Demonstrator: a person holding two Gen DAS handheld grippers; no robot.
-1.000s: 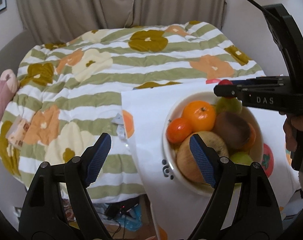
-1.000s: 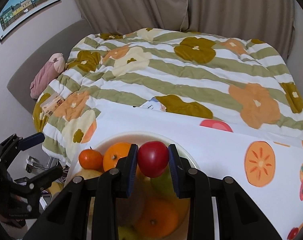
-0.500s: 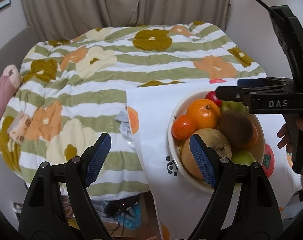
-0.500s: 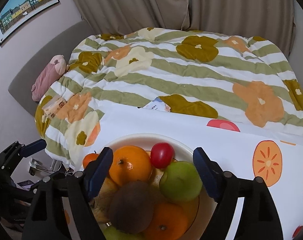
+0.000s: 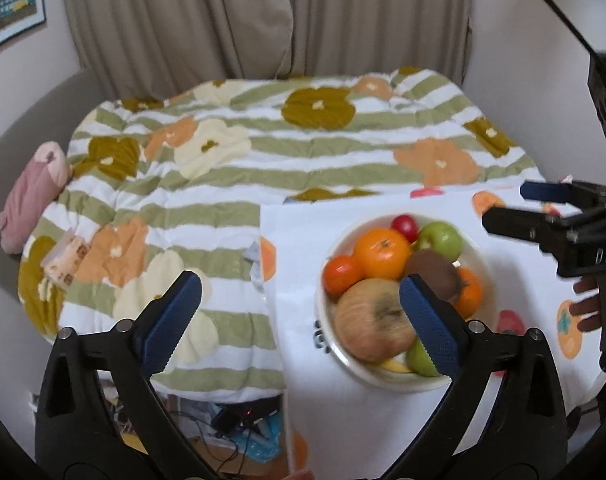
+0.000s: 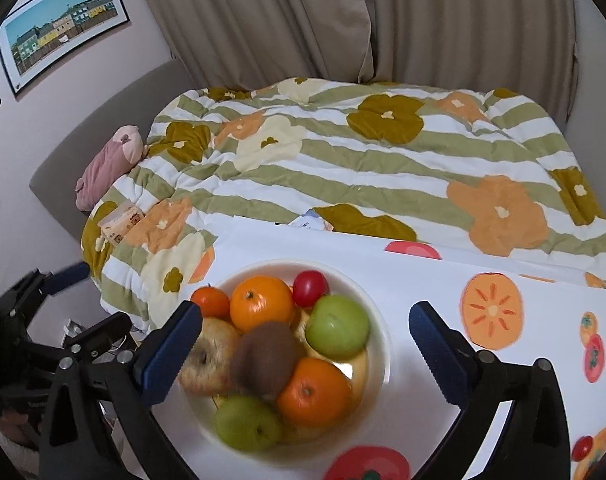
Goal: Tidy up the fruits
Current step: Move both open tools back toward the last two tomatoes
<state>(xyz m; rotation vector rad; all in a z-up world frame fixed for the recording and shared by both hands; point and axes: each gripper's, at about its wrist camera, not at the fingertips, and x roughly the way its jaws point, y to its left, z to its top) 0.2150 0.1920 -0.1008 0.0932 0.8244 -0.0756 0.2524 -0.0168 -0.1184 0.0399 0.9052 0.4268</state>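
A white bowl (image 6: 379,320) full of fruit stands on a white fruit-print tablecloth (image 6: 423,280). It holds a small red fruit (image 6: 310,288) at the far rim, oranges (image 6: 262,309), a green apple (image 6: 337,334), a kiwi (image 6: 265,360), a large yellow-red apple (image 5: 373,324) and more. My right gripper (image 6: 305,354) is open and empty above the bowl's near side. My left gripper (image 5: 299,324) is open and empty, its right finger over the bowl (image 5: 327,320). The right gripper (image 5: 543,212) also shows at the right of the left wrist view.
A bed with a striped floral quilt (image 6: 363,160) lies behind the table. A pink plush (image 6: 111,160) and a small box (image 6: 121,222) lie at its left side. Cables and clutter (image 5: 231,424) sit on the floor under the table edge. Curtains hang behind.
My right gripper opened and let go of the small red fruit, which now lies in the bowl at the far rim. The right gripper then drew back. The left gripper lifted slightly.
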